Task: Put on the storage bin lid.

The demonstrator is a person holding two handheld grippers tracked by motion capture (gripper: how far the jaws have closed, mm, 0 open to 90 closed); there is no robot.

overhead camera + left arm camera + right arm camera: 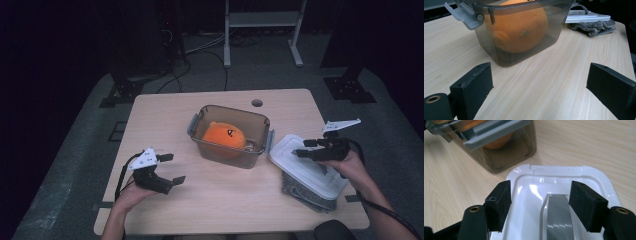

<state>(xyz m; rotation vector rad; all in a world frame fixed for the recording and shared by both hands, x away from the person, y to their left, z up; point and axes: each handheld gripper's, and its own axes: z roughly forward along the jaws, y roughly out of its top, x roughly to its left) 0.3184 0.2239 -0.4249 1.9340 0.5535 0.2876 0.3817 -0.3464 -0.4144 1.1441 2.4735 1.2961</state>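
Observation:
A clear grey plastic bin (pixel 227 156) stands mid-table with an orange plush toy (pixel 223 136) inside it. Its white lid (pixel 300 167) lies to the right, resting on a grey cloth (pixel 305 197). My right gripper (pixel 301 148) hovers over the lid, open. In the right gripper view (pixel 540 197) its jaws stand to either side of the lid's grey handle strip (pixel 557 217) without pressing on it. My left gripper (pixel 176 168) rests open and empty near the table's left front. In the left gripper view (pixel 539 80) it faces the bin (pixel 499 53) and the plush toy (pixel 521 27).
The bin has grey latches (pixel 465 15) hanging at both ends. A round cable hole (pixel 257 103) sits near the table's far edge. Bare wood (pixel 225 200) lies between the grippers in front of the bin. A metal stand (pixel 262 20) and cables are on the floor beyond.

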